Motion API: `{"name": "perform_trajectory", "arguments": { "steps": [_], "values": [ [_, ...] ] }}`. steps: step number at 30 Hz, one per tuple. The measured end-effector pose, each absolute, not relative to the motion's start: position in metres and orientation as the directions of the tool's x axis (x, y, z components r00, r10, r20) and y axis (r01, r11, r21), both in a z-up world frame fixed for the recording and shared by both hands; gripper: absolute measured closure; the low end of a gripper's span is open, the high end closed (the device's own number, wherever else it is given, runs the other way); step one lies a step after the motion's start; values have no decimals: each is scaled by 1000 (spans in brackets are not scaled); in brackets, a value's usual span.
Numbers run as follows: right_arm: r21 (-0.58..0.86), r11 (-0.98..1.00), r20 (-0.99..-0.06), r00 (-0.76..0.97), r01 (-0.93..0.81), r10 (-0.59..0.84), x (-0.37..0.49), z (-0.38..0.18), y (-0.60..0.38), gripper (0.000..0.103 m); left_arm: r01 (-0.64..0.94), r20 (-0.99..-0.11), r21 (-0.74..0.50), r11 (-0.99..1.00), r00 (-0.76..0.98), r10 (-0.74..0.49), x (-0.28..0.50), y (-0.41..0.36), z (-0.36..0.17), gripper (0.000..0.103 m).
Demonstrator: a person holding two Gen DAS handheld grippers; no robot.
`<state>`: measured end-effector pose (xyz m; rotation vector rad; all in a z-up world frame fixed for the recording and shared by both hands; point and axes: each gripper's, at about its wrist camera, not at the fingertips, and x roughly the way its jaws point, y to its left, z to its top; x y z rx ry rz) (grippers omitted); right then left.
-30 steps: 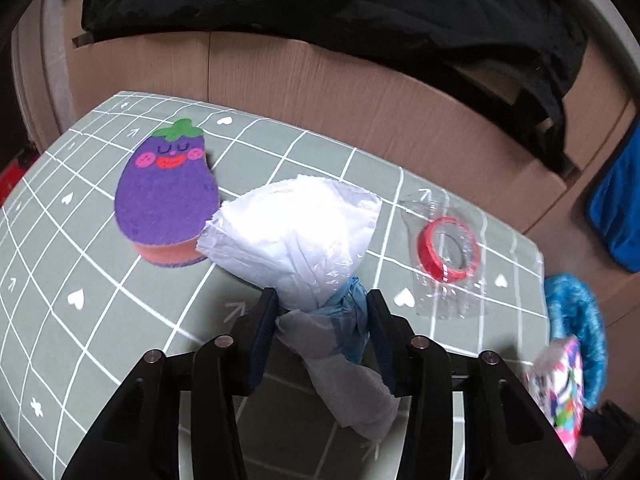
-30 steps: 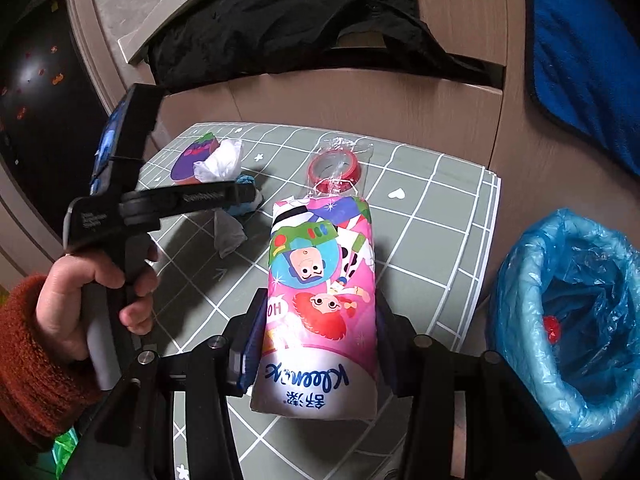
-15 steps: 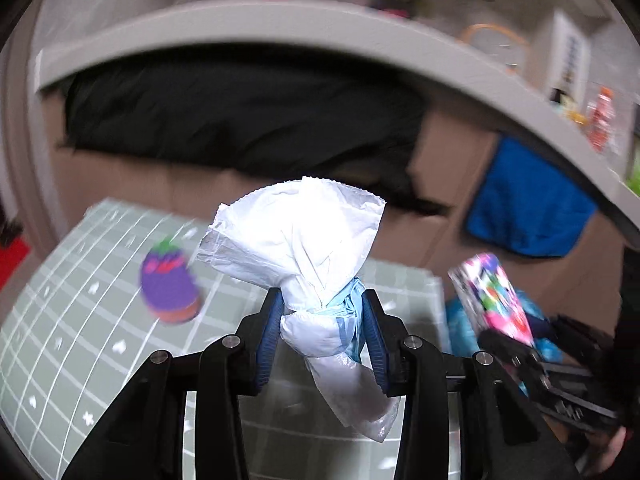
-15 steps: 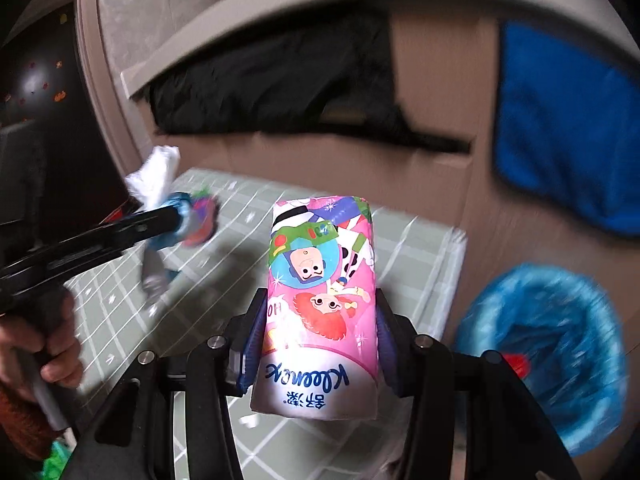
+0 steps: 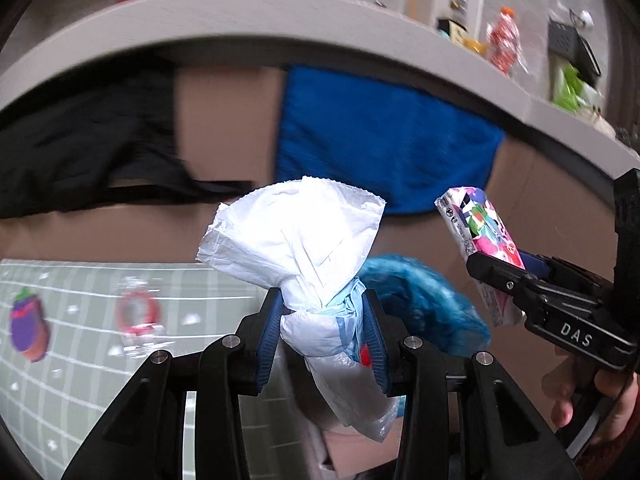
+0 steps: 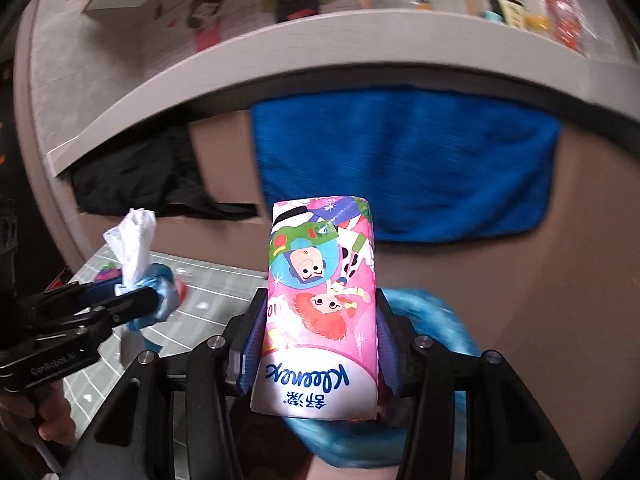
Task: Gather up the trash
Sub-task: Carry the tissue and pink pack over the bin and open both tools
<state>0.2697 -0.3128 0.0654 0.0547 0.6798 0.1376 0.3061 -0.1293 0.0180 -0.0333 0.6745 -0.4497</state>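
My left gripper (image 5: 322, 326) is shut on a knotted white and light-blue plastic bag (image 5: 298, 236), held in the air past the table's right end. It also shows in the right wrist view (image 6: 134, 240). My right gripper (image 6: 318, 340) is shut on a pink cartoon-printed Kleenex tissue pack (image 6: 320, 300), held upright above a bin lined with a blue bag (image 6: 432, 316). The pack (image 5: 478, 236) and the bin (image 5: 420, 300) also show in the left wrist view, to the right of the white bag.
A green grid-patterned table (image 5: 80, 292) lies to the left with a purple eggplant sponge (image 5: 28, 328) and a red tape roll in clear wrap (image 5: 138, 314). A blue towel (image 6: 404, 164) and black cloth (image 5: 80, 152) hang on the cardboard wall under a shelf.
Both grippers have lifted off the table and swung right toward the blue bin, each still holding its item. The table has dropped to the lower left of both views.
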Motion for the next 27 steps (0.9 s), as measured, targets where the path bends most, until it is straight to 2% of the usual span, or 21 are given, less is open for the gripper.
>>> {"name": "perform_trajectory", "arguments": {
  "steps": [7, 21, 27],
  "values": [
    [111, 993, -662, 742, -44, 107, 275, 40, -354, 57, 429, -663, -171, 887, 615, -426, 332, -181, -13, 63],
    [177, 984, -739, 659, -8, 139, 311, -21, -382, 57, 378, -744, -263, 888, 507, -436, 386, -186, -69, 62],
    [185, 982, -751, 649, 25, 125, 321, -36, -387, 49, 404, -754, -332, 852, 429, -497, 399, -185, -77, 60]
  ]
}}
